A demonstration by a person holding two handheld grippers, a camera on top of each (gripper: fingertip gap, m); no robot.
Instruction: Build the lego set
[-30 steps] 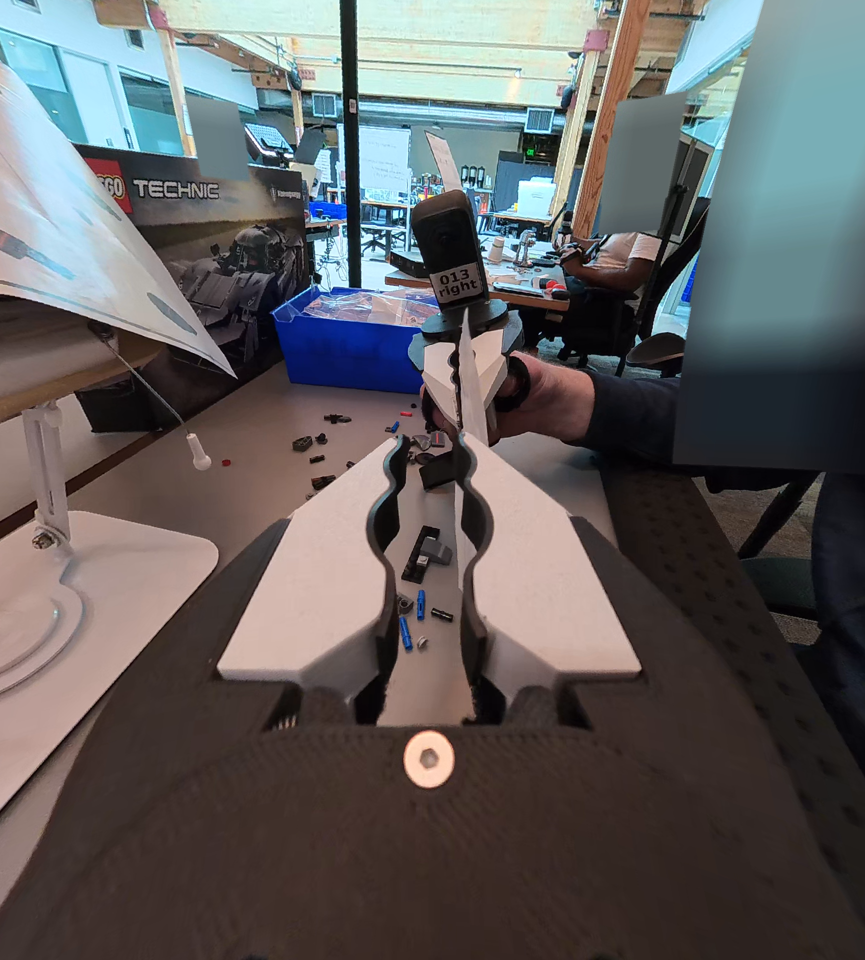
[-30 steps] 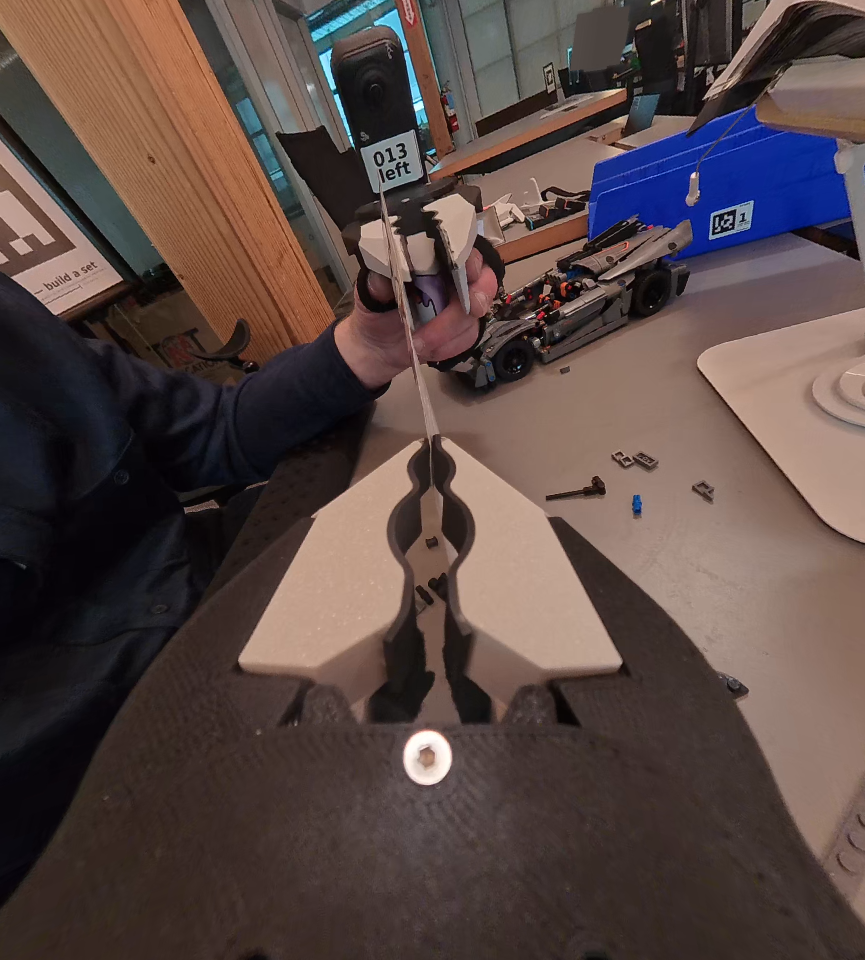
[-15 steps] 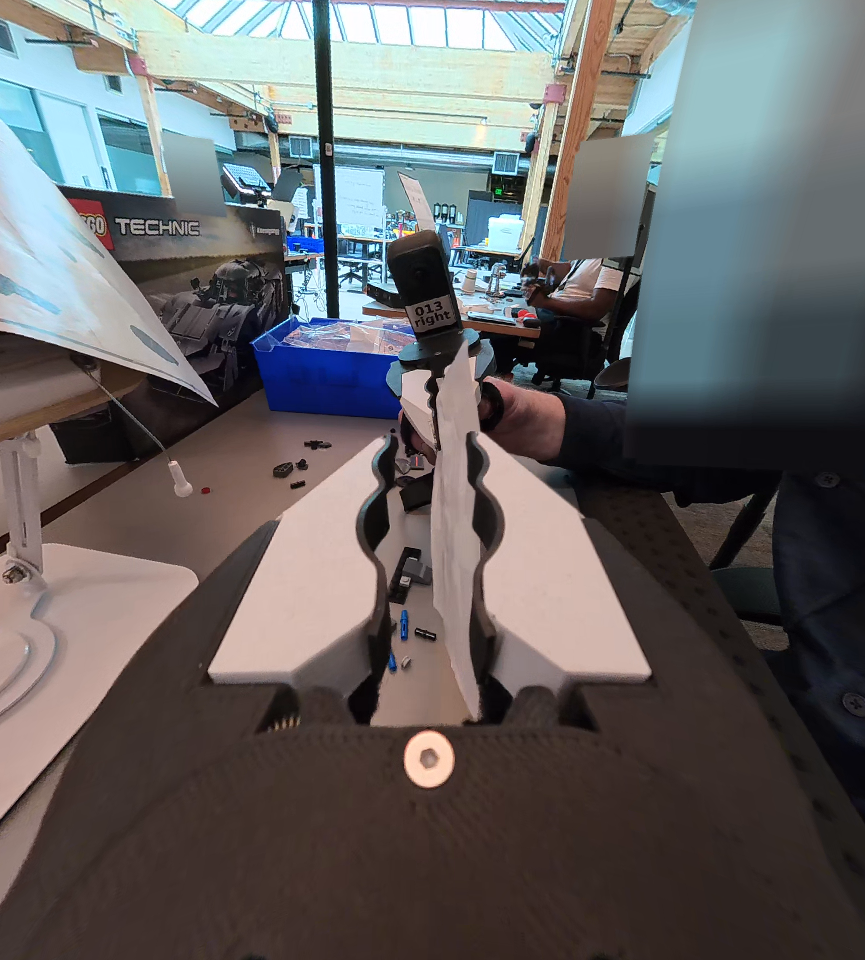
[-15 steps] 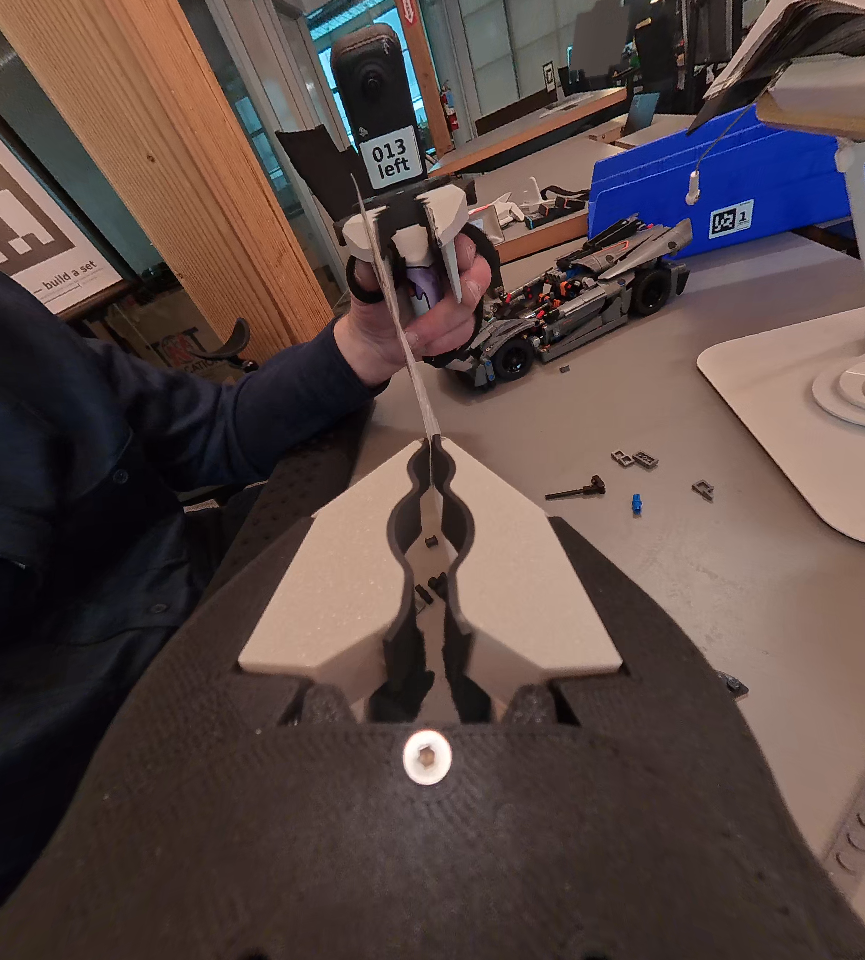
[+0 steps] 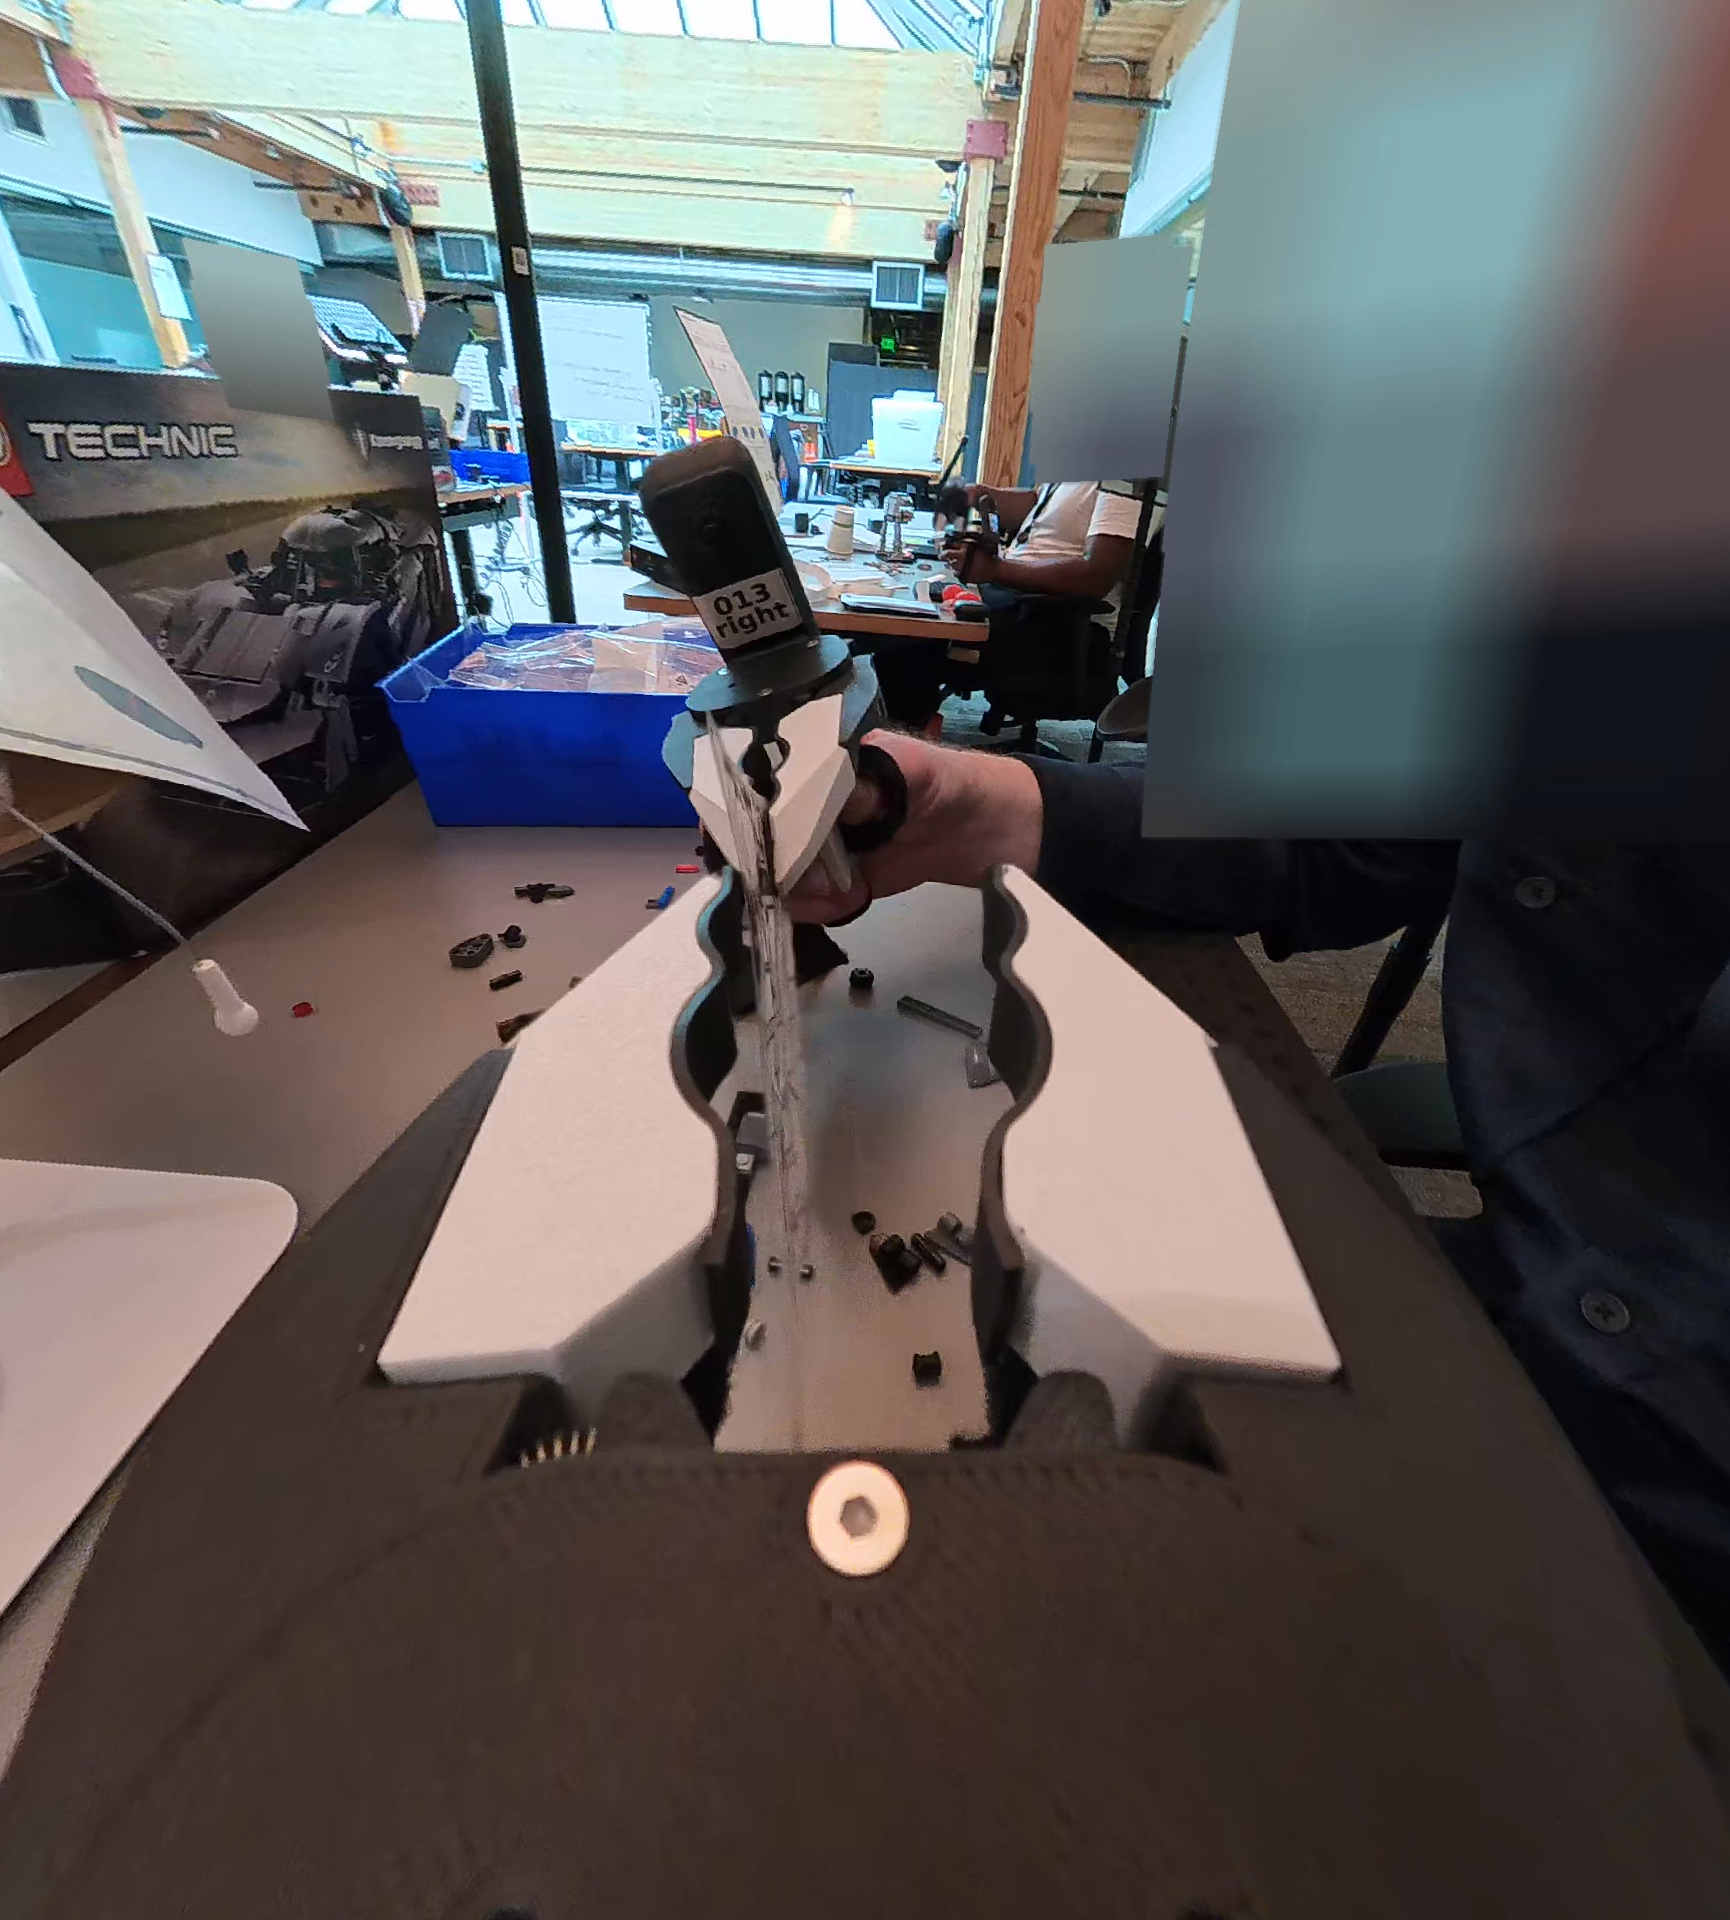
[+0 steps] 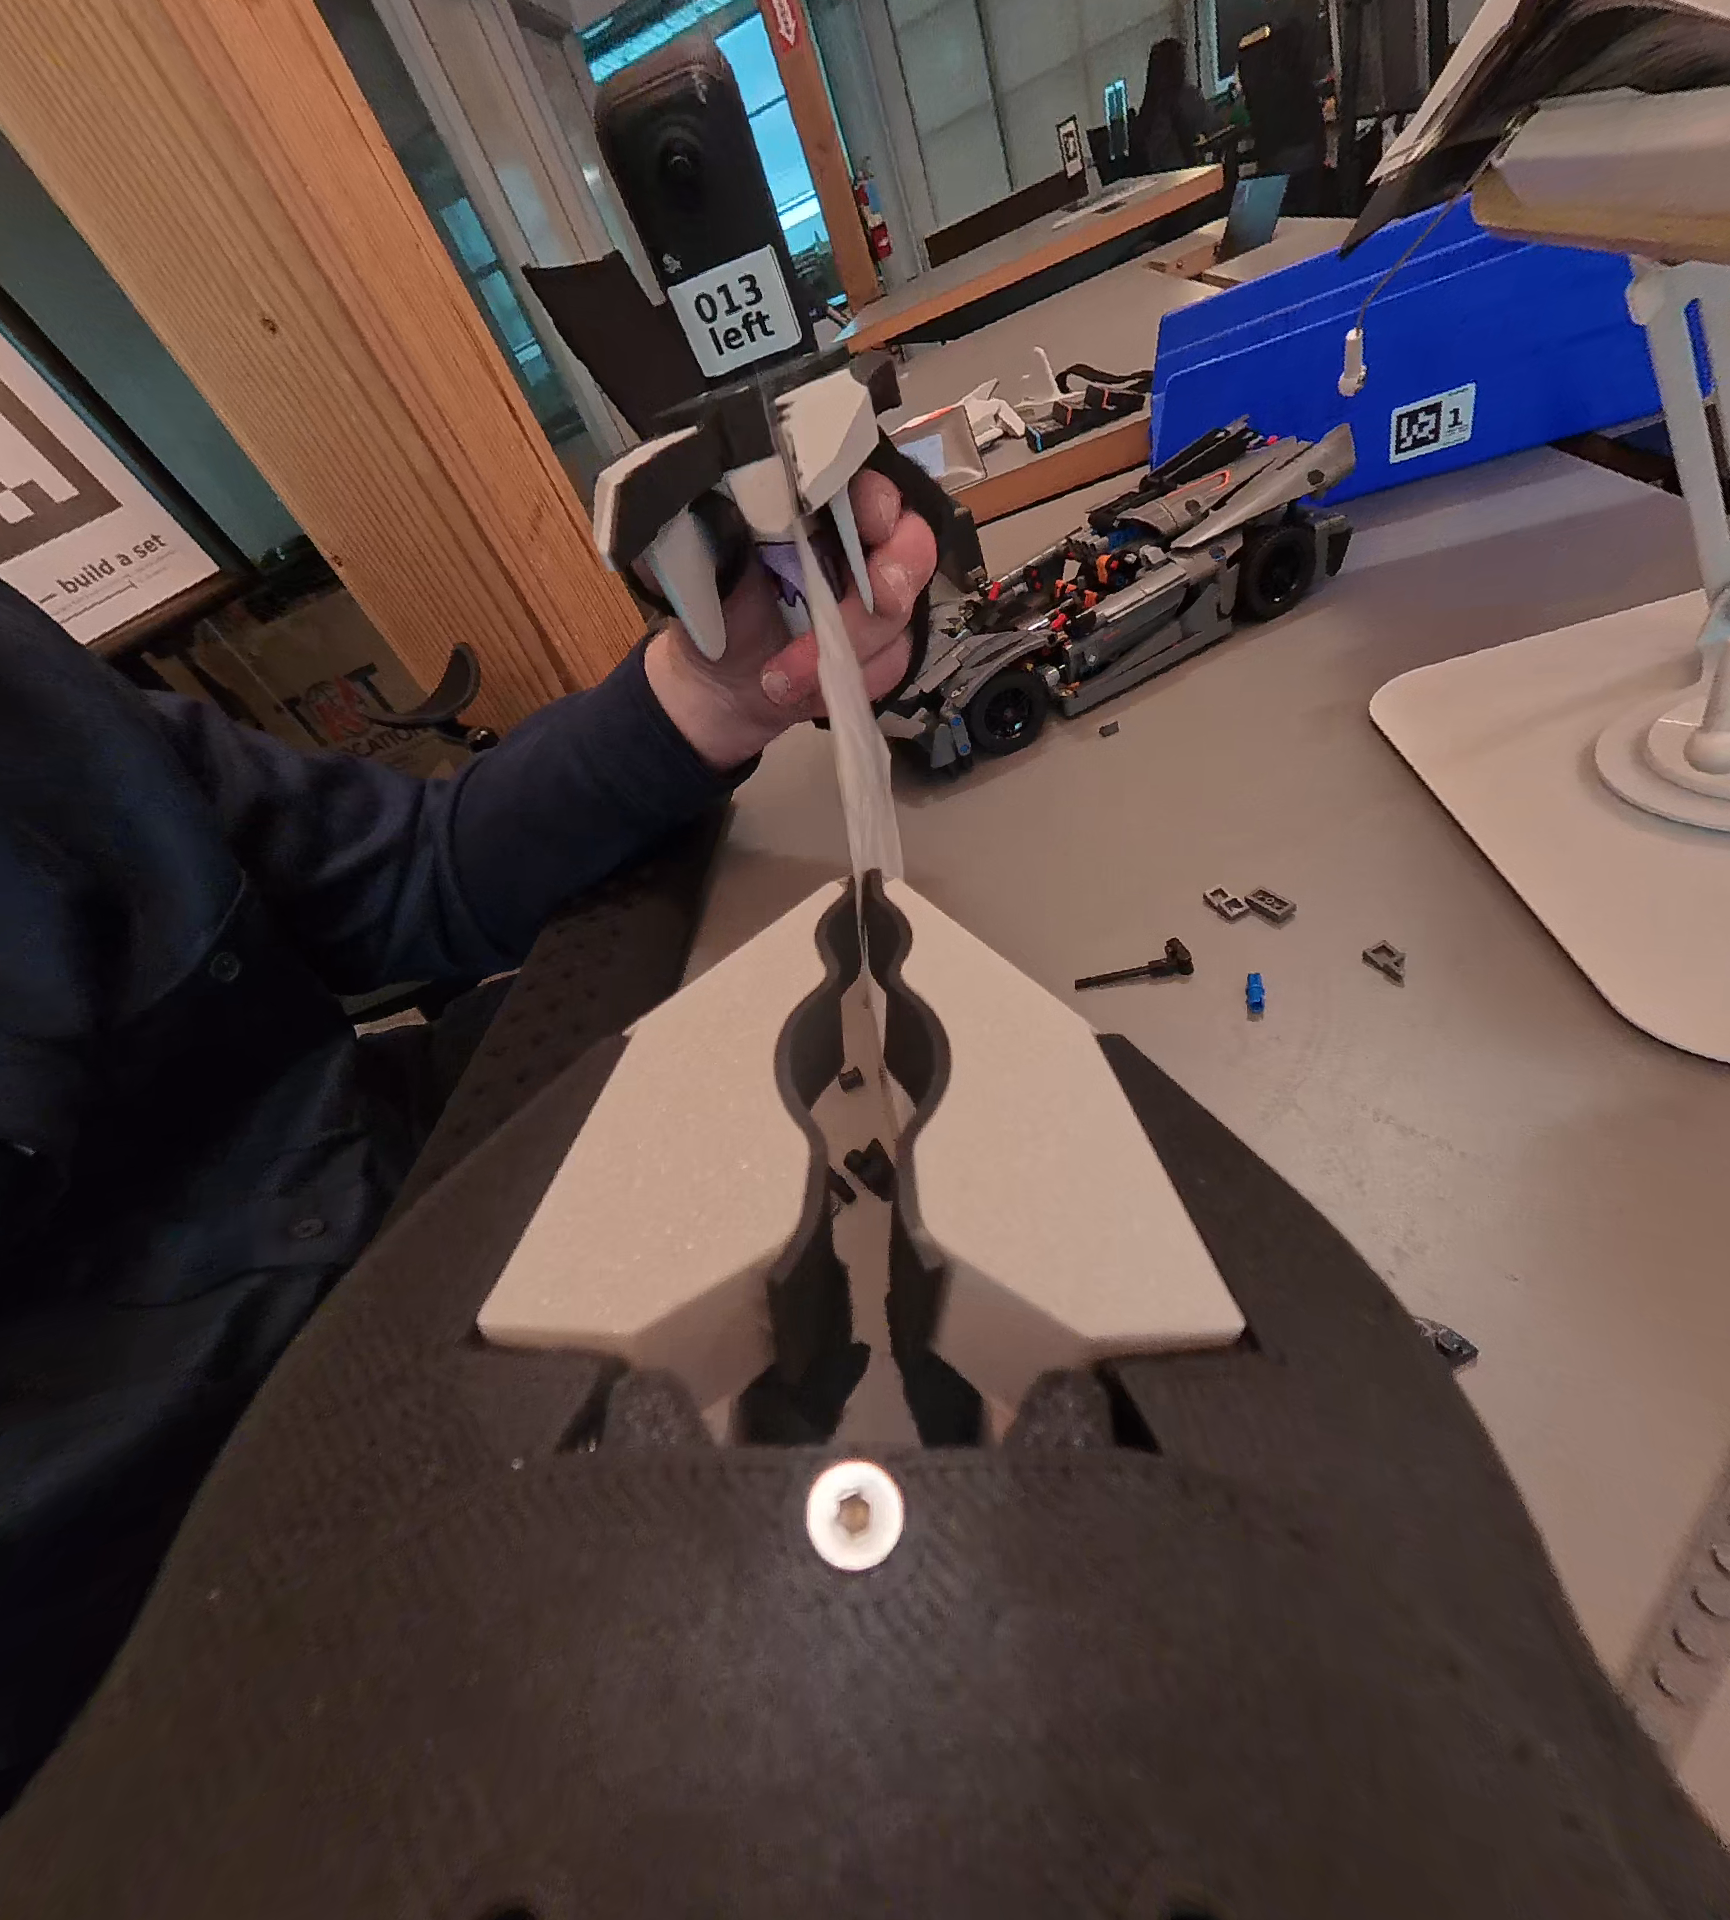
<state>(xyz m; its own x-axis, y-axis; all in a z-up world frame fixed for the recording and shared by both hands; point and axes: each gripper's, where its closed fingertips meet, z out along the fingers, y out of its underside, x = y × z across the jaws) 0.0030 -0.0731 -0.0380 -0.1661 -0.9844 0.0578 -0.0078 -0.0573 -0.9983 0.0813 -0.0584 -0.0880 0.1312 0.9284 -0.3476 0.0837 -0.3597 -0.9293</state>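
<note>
A thin white sheet (image 6: 856,748) with dark print runs edge-on between the two grippers. My right gripper (image 6: 866,885) is shut on one end of it; it also shows in the left wrist view (image 5: 767,831), held by a hand. My left gripper (image 5: 861,894) is wide open, and the sheet (image 5: 776,997) passes between its fingers close to the left one. In the right wrist view the left gripper (image 6: 783,613) is held up in a hand with its fingers spread around the sheet's far end. A partly built grey lego car (image 6: 1131,592) stands on the table behind.
Small loose lego pieces (image 5: 902,1247) lie on the grey table (image 6: 1256,1195), with more of these pieces (image 6: 1245,904) near a white stand base (image 6: 1619,831). A blue bin (image 5: 549,727), the set's box (image 5: 217,582) and an open booklet (image 5: 40,644) are at the left. A long grey plate (image 6: 1723,1579) lies at the right edge. About 10 centimetres separates my left fingertips from my right. The long grey plate (image 6: 1723,1579) lies around 20 centimetres away from my right fingertips.
My left gripper has opened wide from nearly shut on the sheet and let go of it. My right gripper stays shut on the sheet.
</note>
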